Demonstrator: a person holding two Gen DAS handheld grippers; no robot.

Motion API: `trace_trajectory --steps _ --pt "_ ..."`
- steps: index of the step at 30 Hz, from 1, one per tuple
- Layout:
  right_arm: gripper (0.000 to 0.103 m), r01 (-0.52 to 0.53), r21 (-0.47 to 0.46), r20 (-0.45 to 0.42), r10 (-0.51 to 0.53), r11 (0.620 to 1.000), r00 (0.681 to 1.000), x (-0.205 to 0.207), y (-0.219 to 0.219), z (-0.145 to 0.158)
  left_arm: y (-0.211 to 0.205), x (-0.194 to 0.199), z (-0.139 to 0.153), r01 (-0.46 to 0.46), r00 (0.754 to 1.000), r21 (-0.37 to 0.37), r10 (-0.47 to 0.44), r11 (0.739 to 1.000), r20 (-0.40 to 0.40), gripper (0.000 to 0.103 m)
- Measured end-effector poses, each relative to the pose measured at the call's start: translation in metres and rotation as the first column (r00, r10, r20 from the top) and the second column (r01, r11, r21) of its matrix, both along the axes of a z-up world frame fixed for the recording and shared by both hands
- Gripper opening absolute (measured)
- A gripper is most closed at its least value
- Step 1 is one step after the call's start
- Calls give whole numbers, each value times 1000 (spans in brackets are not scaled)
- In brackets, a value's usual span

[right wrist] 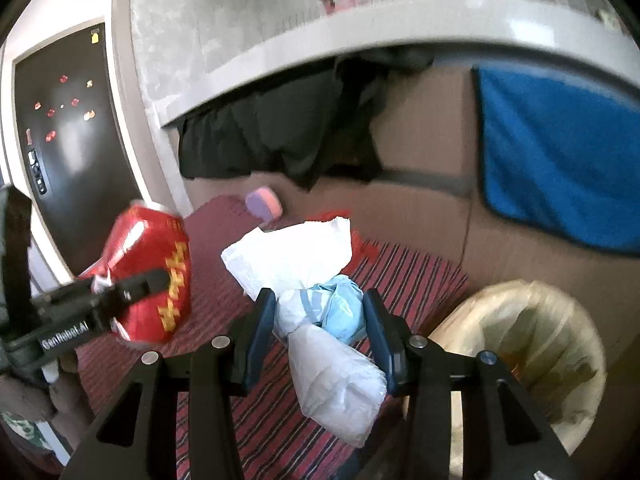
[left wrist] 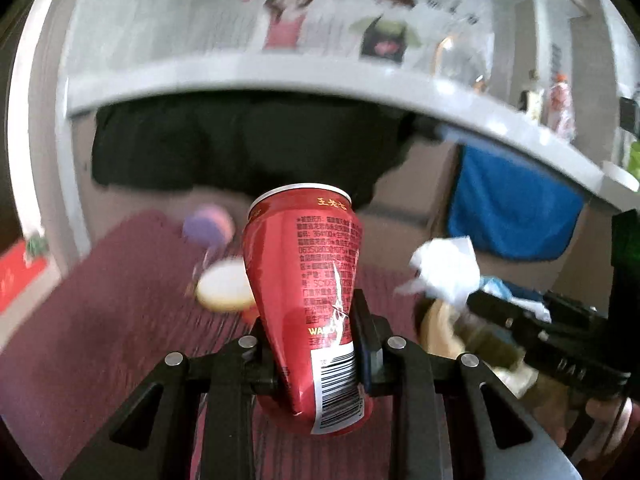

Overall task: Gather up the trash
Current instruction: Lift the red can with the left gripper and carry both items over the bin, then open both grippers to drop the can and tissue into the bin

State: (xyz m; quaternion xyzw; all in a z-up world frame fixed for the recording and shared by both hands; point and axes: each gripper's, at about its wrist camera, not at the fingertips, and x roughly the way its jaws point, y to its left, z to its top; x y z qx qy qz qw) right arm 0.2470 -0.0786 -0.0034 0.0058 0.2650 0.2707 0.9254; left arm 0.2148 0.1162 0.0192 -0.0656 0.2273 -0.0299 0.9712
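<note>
Left gripper (left wrist: pixel 316 344) is clamped on a dented red can (left wrist: pixel 304 280), fingers (left wrist: pixel 366 336) biting the lower half near the barcode, can held off the striped red mat (left wrist: pixel 100 320). Right gripper (right wrist: pixel 320 332) is closed around a crumpled white-and-blue paper wad (right wrist: pixel 320 320), which sits between both pads and sticks out front and back.

Risks:
- Can is already creased where it's pinched. It's top-heavy above the grip, so a quick wrist turn could pivot it out.
- Wad is soft and only lightly squeezed (loose white tail hangs toward the camera). It could slide out or shed a piece on the way over.
- Lined bin (right wrist: pixel 532 340) is low right, just beside the right gripper. The left has to cross toward it, and the two grippers are near each other, so a clash is likely if both go at once.
- Purple sponge-like thing (right wrist: pixel 264 202) and a pale round object (left wrist: pixel 226 286) lie on the mat. I can't tell whether they're trash.
</note>
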Motion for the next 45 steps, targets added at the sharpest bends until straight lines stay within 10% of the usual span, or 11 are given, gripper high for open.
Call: trace_trajectory --steps 7,21,45 --pt "42 107 11 119 -108 994 987 -12 -55 41 -63 16 26 77 988 30 -80 997 132 28" --pt "42 315 17 157 -314 949 936 -11 -161 32 -182 51 -6 188 978 56 -192 981 81 28" --pt "42 345 50 34 -347 937 937 20 -191 -24 -211 75 -57 213 976 49 -211 976 -47 28"
